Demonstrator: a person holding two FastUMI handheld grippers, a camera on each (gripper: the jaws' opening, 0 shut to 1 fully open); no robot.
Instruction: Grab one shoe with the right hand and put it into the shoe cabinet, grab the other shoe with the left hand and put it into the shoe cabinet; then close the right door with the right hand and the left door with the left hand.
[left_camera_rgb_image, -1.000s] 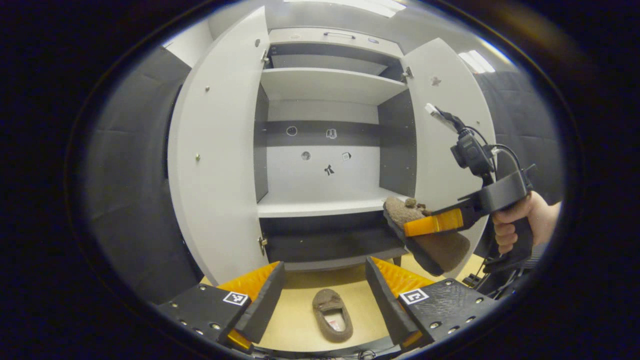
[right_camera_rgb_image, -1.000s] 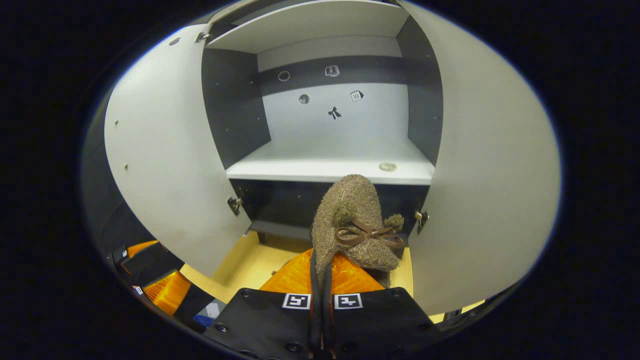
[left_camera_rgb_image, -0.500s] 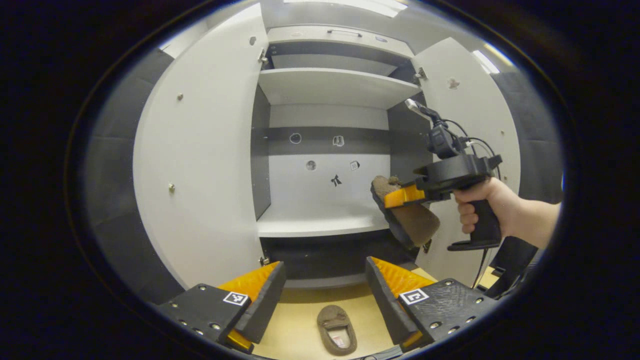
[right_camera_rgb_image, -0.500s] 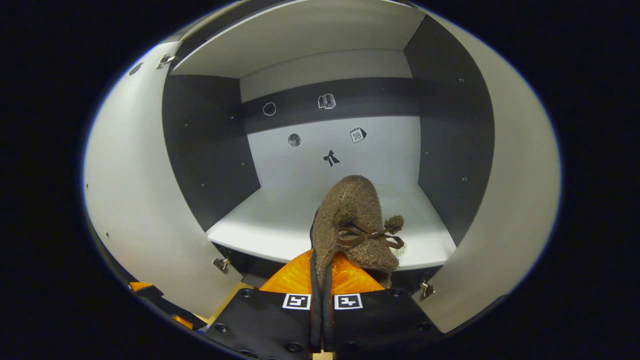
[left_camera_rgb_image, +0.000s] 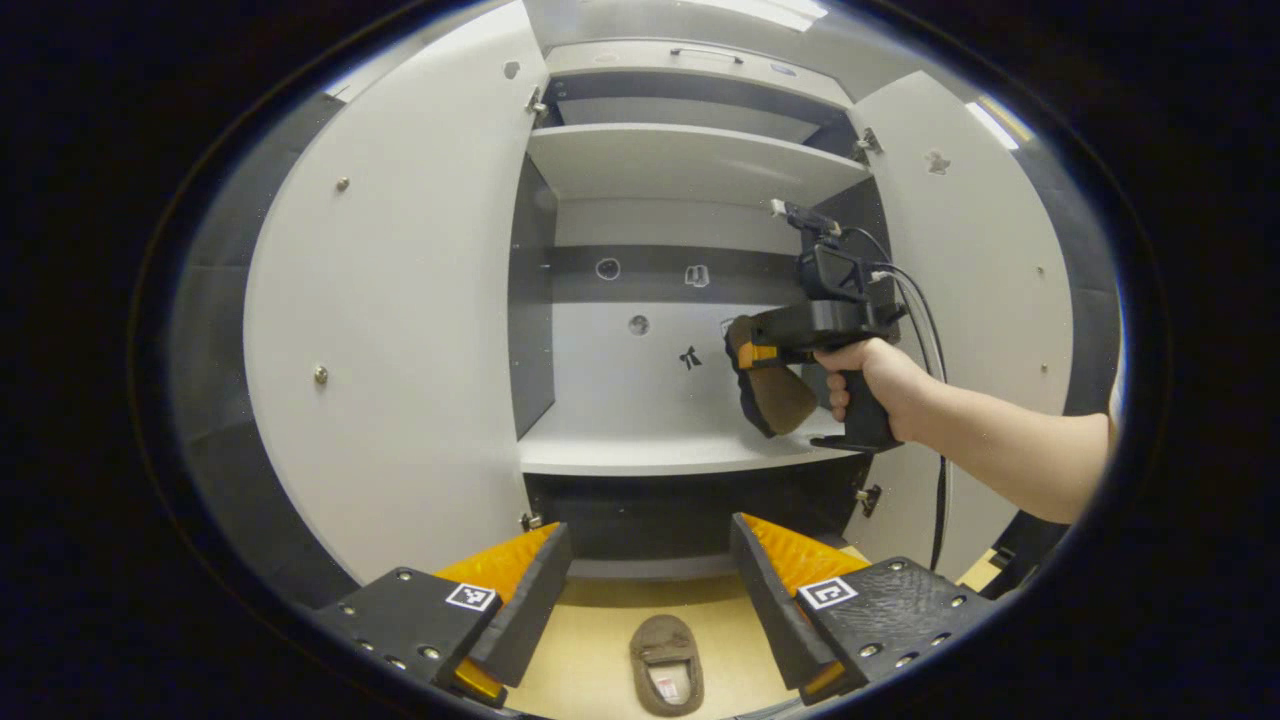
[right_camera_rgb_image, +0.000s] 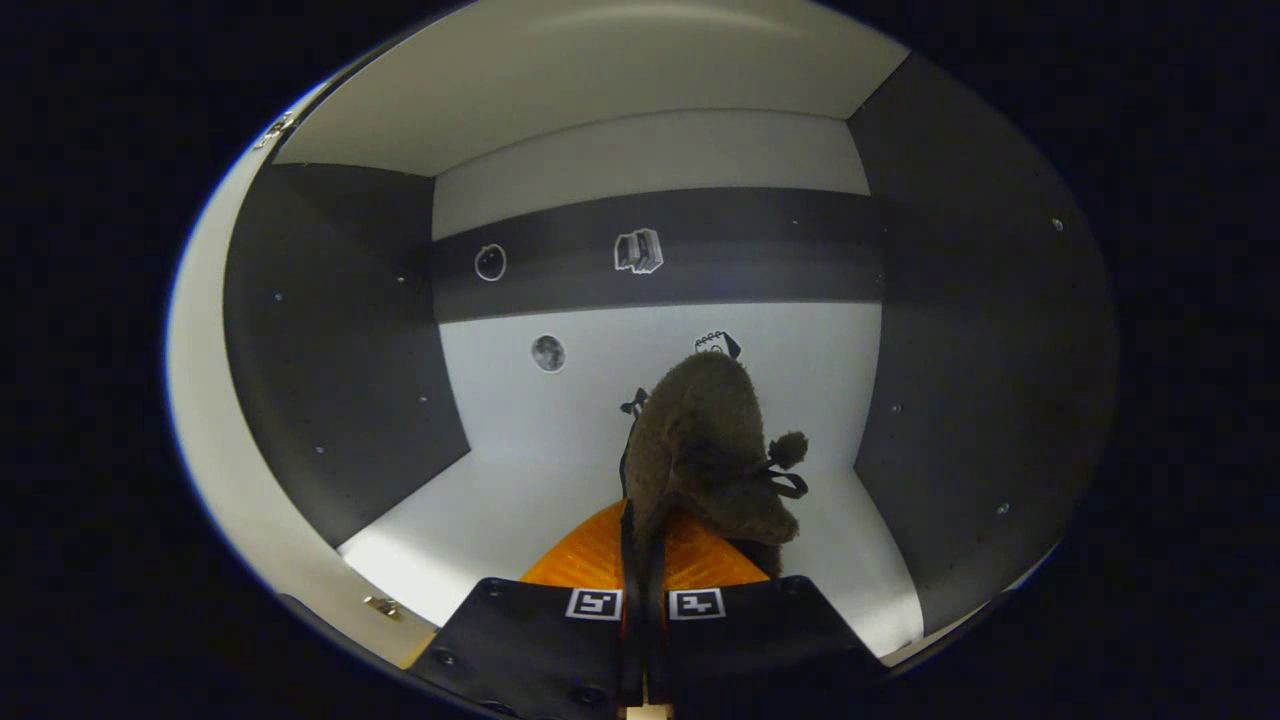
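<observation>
Meanwhile right gripper clenches slipper inside cabinet; left gripper gapes above floor slipper

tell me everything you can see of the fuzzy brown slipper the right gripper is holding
The fuzzy brown slipper looks like woolly fabric, with a dark ribbon bow and small pompoms on its upper. The right gripper is shut on its rear edge, toe pointing forward. In the left gripper view the slipper shows a dark sole rim and hangs tilted above the cabinet's pale middle shelf, inside the open compartment; contact with the shelf cannot be told.
</observation>
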